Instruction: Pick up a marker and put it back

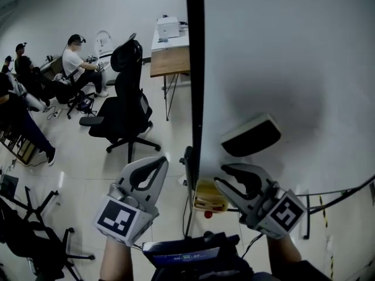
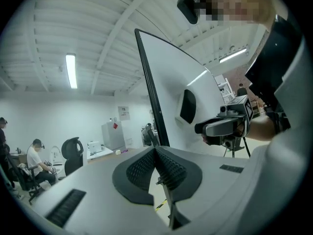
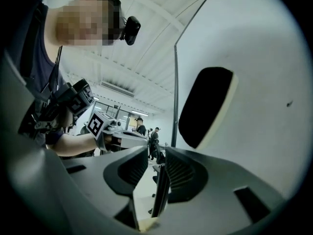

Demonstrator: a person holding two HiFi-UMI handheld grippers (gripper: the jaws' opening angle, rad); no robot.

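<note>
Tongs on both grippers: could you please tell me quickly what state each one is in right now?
Left grey gripper: tongs closed, nothing between them.
Right grey gripper: tongs open, gripping nothing.

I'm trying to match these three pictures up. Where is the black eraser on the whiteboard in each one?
Head view: eraser right of centre, at mid height.
Left gripper view: eraser right of centre, seen edge-on.
Right gripper view: eraser right of centre, large.
Shared landmark: the board's dark edge, left of the eraser in all three.
</note>
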